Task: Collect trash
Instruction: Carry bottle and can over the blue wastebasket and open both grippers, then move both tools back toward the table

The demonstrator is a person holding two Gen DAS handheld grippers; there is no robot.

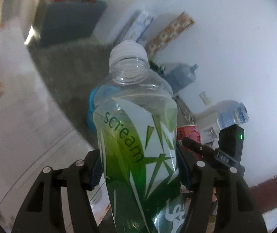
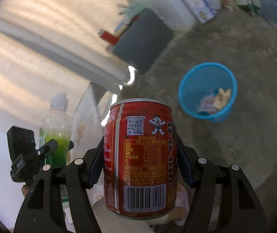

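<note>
Grey concrete floor spreads out under both claws, with a white wall behind. On that floor stands a blue bin with a few scraps inside. The left claw squeezes a clear bottle with a green label and a white cap, pads pressed on both sides. The right claw squeezes a red can the same way, standing up straight. The bin sits ahead of the can, off to the right, well apart from it.
</note>
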